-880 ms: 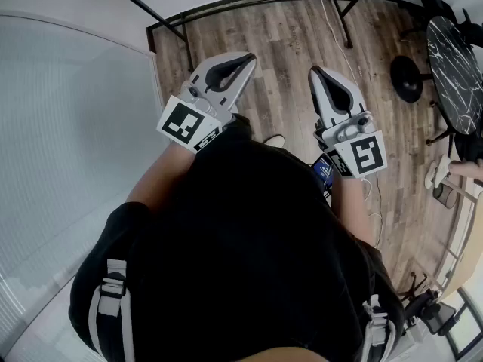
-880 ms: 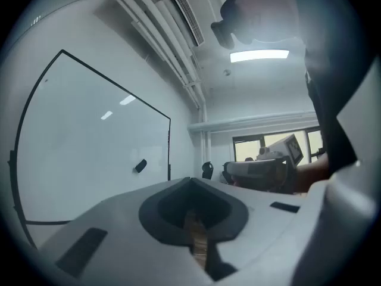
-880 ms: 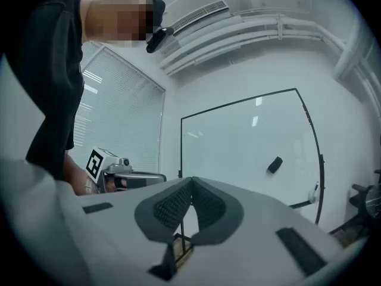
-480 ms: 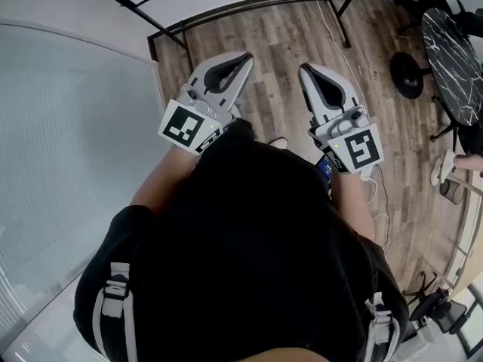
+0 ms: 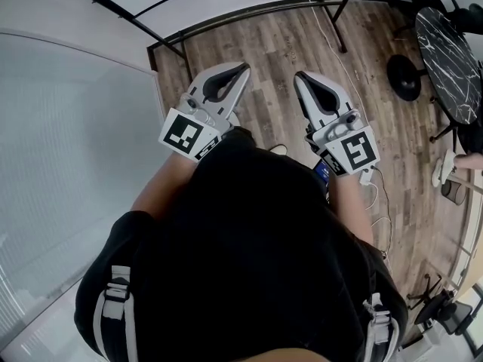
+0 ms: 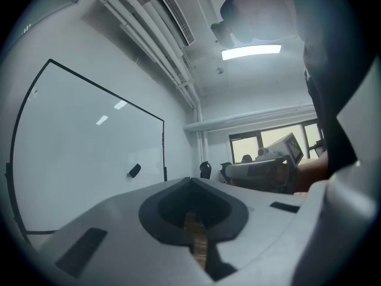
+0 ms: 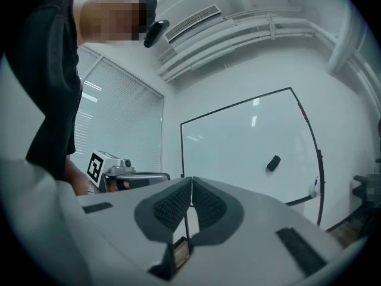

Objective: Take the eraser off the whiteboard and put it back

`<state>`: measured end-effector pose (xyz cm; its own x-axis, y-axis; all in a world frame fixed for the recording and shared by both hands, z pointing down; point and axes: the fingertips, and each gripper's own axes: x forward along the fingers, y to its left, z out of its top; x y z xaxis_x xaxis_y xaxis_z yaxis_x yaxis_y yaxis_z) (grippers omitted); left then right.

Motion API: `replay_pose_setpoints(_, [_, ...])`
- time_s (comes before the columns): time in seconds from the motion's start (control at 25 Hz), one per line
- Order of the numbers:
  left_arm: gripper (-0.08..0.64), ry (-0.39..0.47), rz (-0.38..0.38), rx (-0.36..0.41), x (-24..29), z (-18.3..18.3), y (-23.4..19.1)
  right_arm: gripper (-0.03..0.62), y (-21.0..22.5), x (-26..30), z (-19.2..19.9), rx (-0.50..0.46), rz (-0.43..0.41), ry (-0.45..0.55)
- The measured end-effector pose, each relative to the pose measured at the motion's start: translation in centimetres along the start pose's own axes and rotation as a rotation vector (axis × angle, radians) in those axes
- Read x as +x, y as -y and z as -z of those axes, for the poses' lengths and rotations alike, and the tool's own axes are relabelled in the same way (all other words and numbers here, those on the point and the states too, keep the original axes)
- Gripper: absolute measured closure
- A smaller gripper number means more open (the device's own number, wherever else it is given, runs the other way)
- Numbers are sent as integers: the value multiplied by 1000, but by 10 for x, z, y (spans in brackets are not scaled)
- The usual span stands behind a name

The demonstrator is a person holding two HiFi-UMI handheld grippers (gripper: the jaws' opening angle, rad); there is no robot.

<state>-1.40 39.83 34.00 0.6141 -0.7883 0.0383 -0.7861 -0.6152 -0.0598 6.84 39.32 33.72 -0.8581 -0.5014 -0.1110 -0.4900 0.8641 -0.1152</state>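
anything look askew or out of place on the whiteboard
Only the eraser: it clings to the whiteboard at a slant, not squared with the board's edges. Nothing else looks spilled or damaged.

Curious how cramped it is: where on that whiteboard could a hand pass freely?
Most of the whiteboard is bare, left of and above the eraser. The lower right is busier: eraser, then a small white object on the frame.

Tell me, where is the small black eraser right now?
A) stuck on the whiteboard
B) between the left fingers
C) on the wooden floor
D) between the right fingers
A: the eraser shows as a dark block clinging to the whiteboard surface.
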Motion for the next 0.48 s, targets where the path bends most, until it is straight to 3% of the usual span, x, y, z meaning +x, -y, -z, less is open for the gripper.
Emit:
replay_pose_setpoints(0.24, [555, -16, 6, -1, 3, -3, -4, 588, 7, 4, -3, 17, 10, 1])
replay_pose_setpoints(0.48, [555, -24, 38, -31, 29, 12, -36, 588, 34, 38, 8, 41, 25, -16])
